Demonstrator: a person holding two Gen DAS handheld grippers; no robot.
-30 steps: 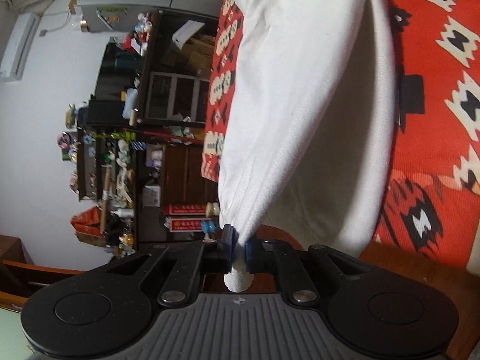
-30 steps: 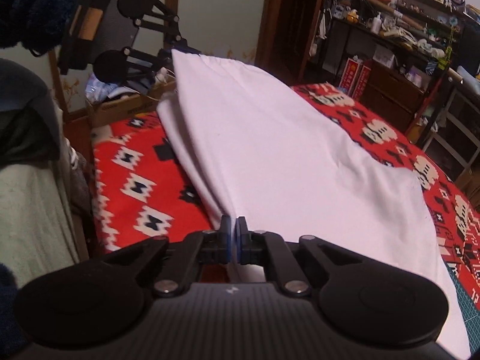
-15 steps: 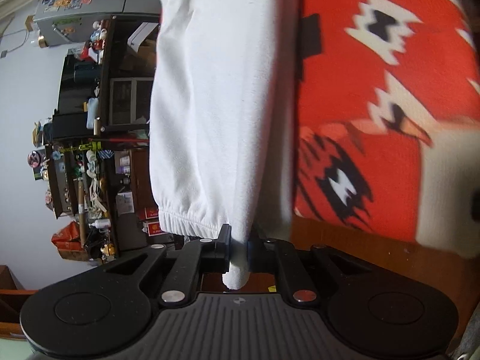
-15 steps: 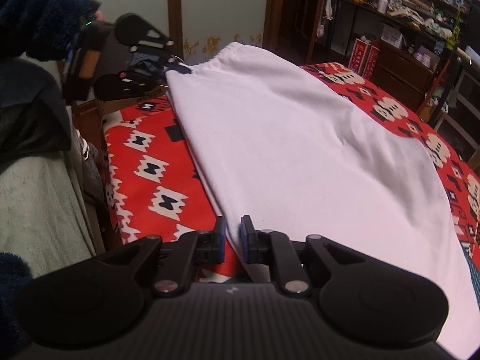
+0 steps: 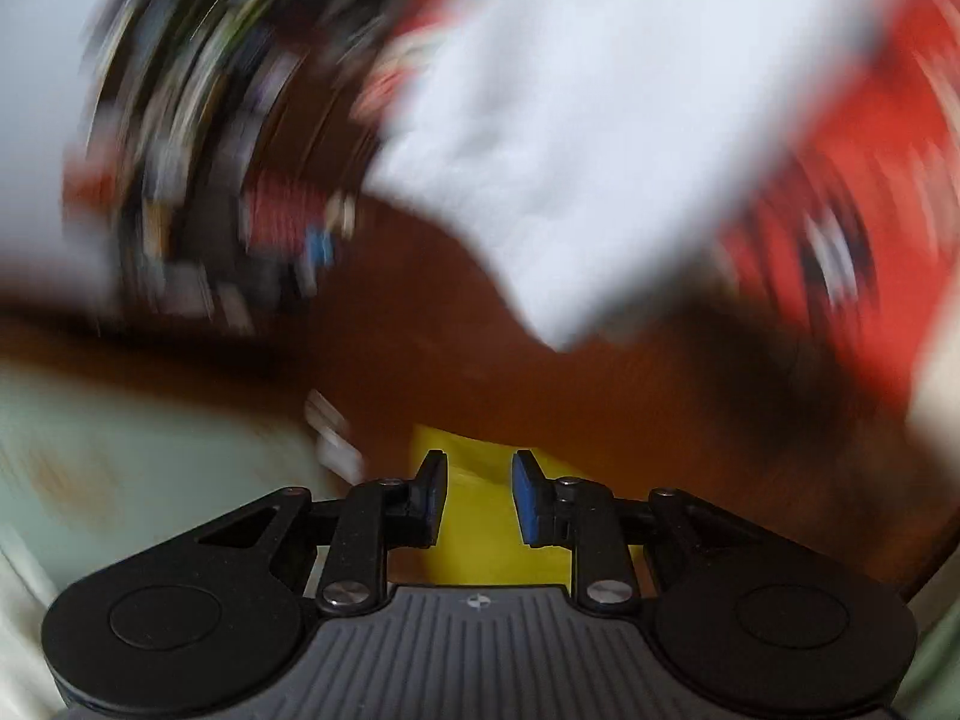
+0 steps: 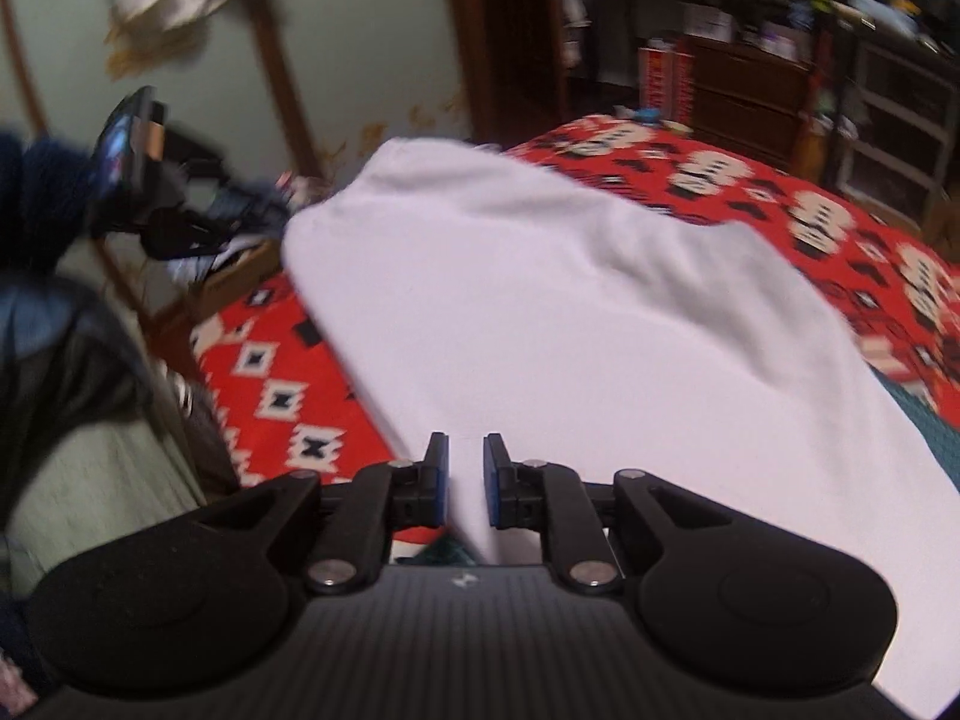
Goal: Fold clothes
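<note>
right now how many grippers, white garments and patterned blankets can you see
grippers: 2, the left gripper and the right gripper, both with fingers apart and holding nothing
white garments: 1, the white garment lying on the blanket
patterned blankets: 1, the red patterned blanket
total: 4

No text, label, brand or number can be read in either view, since the left wrist view is smeared with blur and the shelves [image 6: 750,30] beyond the bed are too small.
</note>
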